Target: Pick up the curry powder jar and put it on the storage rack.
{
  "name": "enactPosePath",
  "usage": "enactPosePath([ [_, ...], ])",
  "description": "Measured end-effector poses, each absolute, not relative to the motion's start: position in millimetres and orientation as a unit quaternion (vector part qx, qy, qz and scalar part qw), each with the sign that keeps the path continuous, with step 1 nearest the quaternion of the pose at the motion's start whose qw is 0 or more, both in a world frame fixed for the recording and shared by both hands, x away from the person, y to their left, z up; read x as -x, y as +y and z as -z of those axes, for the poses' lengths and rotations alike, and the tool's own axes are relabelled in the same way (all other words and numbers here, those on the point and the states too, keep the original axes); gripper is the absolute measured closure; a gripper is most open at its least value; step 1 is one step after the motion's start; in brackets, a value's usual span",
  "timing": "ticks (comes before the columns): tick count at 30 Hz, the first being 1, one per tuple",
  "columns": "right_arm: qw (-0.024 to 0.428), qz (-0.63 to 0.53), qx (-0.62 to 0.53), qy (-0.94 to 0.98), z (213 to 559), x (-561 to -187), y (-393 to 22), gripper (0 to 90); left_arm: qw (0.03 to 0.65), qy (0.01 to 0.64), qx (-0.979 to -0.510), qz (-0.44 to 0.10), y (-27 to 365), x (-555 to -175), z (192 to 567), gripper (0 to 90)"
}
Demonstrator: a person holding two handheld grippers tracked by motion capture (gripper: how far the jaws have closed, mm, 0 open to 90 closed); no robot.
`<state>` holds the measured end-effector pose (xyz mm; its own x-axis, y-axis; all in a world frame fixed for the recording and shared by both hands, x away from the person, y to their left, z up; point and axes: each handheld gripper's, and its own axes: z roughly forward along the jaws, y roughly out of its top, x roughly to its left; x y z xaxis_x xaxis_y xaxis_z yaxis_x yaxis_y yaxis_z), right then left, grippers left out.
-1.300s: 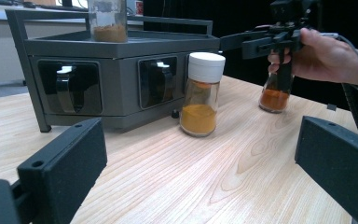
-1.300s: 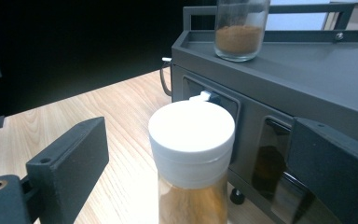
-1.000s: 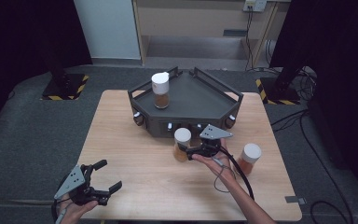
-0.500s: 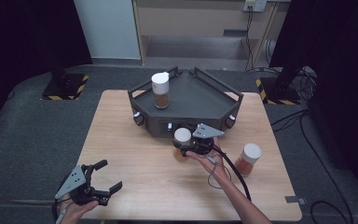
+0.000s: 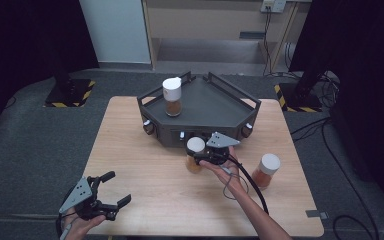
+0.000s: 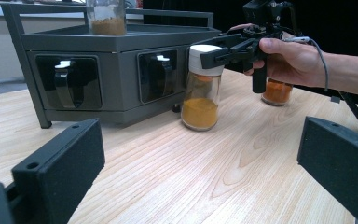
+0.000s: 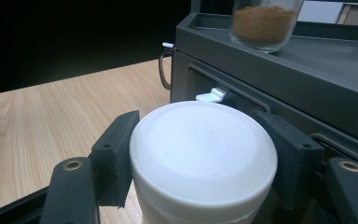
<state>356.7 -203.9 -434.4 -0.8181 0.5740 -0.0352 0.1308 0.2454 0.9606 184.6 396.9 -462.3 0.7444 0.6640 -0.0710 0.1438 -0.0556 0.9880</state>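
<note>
On the counter (image 5: 145, 165), a dark rack (image 5: 215, 107) stands at the far side. The jar (image 5: 195, 155) stands upright just near of it; the right claw (image 5: 202, 156) has just closed on its white lid. The left claw (image 5: 111, 189) hangs open and empty at the near left corner.

Obstacles: dark grey angled rack (image 5: 215, 107) stands at the far middle of the wooden table (image 5: 145, 165); one spice jar (image 5: 172, 96) stands on its top tray, near the left rail.

Second jar (image 5: 195, 155) stands on the table just in front of the rack's front face, little room behind it. The right gripper (image 5: 196, 159) has just closed its jaws around this jar's white cap, blocking approach from the right.

Third jar (image 5: 266, 170) stands nearer the right edge, apart from the hand.

Open board: left half and near centre. The left gripper (image 5: 111, 189) hovers at the near left corner, jaws wide apart.
</note>
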Motion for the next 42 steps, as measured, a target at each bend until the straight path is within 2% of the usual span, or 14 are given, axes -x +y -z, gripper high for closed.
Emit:
enactPosePath([
  [12, 0.184, -0.564, -0.215, 0.776, 422, -359, -210, 34.0, 0.623, 0.289, -0.697, -0.206, 397, -185, 462, 0.0],
  [22, 0.164, -0.570, -0.172, 0.786, 390, -367, -214, 34.0, 0.624, 0.290, -0.696, -0.206, 397, -185, 463, 0.0],
  [32, 0.120, -0.582, -0.141, 0.792, 355, -381, -221, 34.0, 0.623, 0.291, -0.696, -0.205, 396, -185, 462, 0.0],
  [42, 0.115, -0.583, -0.139, 0.792, 323, -390, -226, 34.1, 0.624, 0.291, -0.696, -0.205, 397, -186, 463, 0.0],
])
